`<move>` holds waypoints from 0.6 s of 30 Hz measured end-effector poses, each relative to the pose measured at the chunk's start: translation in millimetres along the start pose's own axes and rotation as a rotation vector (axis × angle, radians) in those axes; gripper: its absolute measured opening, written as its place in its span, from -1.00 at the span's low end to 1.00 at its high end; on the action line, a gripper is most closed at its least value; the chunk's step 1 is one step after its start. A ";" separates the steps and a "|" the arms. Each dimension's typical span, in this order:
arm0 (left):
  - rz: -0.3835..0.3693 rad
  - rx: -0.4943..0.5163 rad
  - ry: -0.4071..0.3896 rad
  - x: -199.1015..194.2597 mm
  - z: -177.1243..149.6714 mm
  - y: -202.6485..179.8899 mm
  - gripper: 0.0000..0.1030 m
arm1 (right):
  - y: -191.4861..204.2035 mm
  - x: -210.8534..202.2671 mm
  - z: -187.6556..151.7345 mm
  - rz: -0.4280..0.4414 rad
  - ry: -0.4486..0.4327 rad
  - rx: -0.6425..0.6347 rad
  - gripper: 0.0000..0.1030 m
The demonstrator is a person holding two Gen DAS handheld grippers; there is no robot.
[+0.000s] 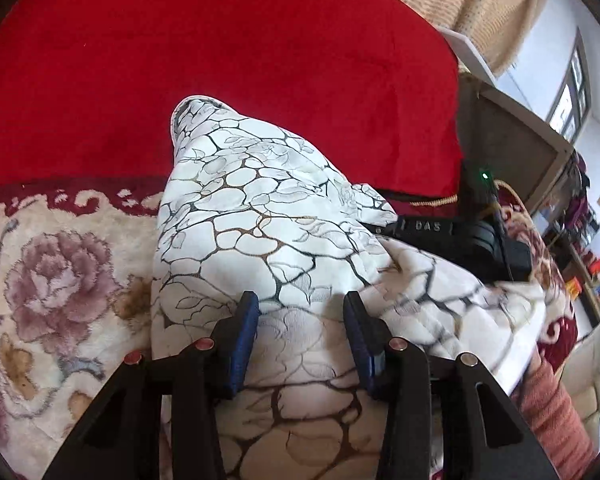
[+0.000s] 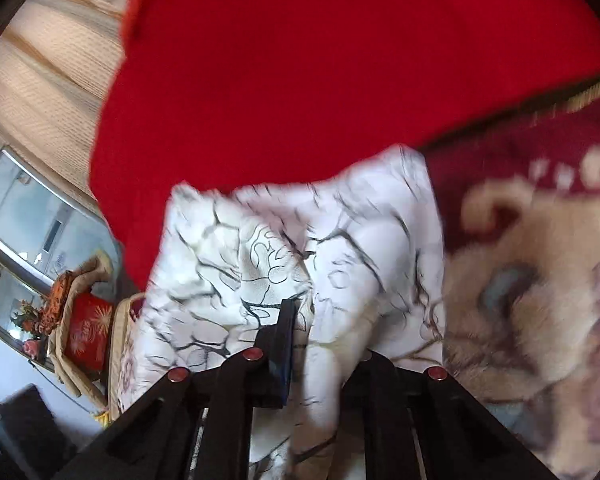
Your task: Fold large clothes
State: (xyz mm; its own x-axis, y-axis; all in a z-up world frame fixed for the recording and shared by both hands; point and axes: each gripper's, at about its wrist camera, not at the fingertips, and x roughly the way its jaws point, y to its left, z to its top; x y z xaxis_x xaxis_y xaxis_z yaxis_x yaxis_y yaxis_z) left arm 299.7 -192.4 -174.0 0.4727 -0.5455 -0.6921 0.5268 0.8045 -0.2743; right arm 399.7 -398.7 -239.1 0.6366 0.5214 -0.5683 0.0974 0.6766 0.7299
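In the left wrist view, my left claw (image 1: 300, 320) sits at 6 o'clock. Its two blue pads (image 1: 244, 340) stand apart, and a fold of the white cloth (image 1: 260, 208) fills the gap between them. The cloth bulges up between the pads, but I cannot tell if they squeeze it. The cloth is white with dark crackly lines, like little stones. It runs from my claw up to a rounded tip near 12 o'clock, just above the middle. A red blanket (image 1: 220, 60) spreads across the top, from 10 o'clock to 2 o'clock, and the cloth's tip lies on it. At 9 o'clock there is a fuzzy flower blanket (image 1: 52, 280) with pink roses on cream. The cloth lies on that too. At 3 o'clock my right claw (image 1: 460, 236) shows as a black shape. It touches the far edge of the cloth. Past it, at 2 o'clock, I see a window and a messy room.

In the right wrist view, things look blurry. My right claw (image 2: 324, 340) is at 6 o'clock. It is pinched on the white cloth (image 2: 300, 248). One dark pad (image 2: 284, 344) shows, and the cloth wraps over the other side and hides it. The cloth bunches up from my claw toward the middle. The red blanket (image 2: 320, 80) fills the top from 11 o'clock to 2 o'clock. The flower blanket (image 2: 540, 280) is at 3 o'clock. At 8 o'clock there is a red cushion (image 2: 88, 332) on a chair.
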 end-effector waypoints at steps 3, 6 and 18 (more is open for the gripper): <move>-0.072 -0.016 -0.002 -26.0 -2.5 13.1 0.22 | -0.9 -6.3 2.1 -0.009 0.001 0.007 -0.70; -0.006 -0.050 -0.016 -40.2 -11.8 34.4 0.36 | -2.4 -12.7 -1.9 -0.016 -0.009 0.027 -0.59; 0.086 -0.060 0.009 -7.5 -24.8 34.8 0.40 | 97.0 -138.7 -52.8 0.027 -0.214 -0.248 -0.45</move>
State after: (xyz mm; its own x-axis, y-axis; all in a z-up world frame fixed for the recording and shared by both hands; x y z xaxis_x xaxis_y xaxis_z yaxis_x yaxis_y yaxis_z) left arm 297.0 -154.5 -194.9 0.5080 -0.4723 -0.7203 0.4416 0.8608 -0.2529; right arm 280.4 -378.0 -109.5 0.7853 0.4377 -0.4378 -0.0948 0.7838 0.6137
